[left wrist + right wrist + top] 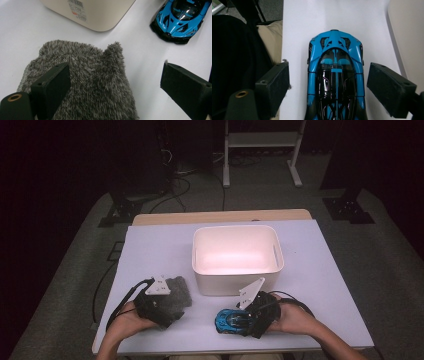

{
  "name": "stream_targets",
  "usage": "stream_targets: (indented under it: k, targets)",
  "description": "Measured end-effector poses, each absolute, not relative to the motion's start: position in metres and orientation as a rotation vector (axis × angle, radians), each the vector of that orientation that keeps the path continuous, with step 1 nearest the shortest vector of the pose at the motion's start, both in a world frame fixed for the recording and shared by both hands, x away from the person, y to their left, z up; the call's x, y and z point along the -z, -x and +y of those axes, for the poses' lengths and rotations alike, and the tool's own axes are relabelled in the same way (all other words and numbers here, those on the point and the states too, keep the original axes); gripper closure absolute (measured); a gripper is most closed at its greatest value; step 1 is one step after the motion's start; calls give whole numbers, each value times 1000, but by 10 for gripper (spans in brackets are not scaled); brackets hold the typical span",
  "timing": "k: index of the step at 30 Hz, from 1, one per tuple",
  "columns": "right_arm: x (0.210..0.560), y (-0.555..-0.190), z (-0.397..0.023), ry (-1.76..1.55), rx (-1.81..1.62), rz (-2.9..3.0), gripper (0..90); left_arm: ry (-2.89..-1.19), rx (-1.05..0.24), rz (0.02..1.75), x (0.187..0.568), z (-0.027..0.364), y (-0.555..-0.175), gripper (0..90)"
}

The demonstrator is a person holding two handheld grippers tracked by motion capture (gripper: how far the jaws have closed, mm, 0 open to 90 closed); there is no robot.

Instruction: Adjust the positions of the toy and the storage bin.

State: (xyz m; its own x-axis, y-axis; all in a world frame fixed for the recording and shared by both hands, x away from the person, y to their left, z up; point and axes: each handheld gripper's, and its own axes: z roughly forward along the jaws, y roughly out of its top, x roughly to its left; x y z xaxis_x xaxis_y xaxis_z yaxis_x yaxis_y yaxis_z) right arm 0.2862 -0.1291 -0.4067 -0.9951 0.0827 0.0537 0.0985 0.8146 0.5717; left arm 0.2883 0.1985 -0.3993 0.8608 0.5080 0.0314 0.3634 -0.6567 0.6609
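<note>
Currently the right gripper (328, 85) straddles the blue toy car (335, 80) at lower centre, jaws wide, ready to clamp; the left gripper (115, 82), likewise open, brackets the grey fleece (82, 82) for pickup.

From above, my right gripper (248, 320) covers the rear of the toy car (228, 321), and my left gripper (159, 306) hides the near part of the fuzzy cloth (181, 289). My right gripper view cuts the car's near end off at the bottom edge. My left gripper view crops the car at the top right corner, cuts the tub (95, 12) down to 1 corner, and its label (78, 10) is too small to read.
</note>
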Motion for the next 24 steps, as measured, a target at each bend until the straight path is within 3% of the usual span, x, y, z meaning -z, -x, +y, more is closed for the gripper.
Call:
stream_targets:
  k: [24]
  targets:
    - [435, -291, -125, 169, 864, -3009, 159, -2366, -273, 626, 400, 198, -288, 88]
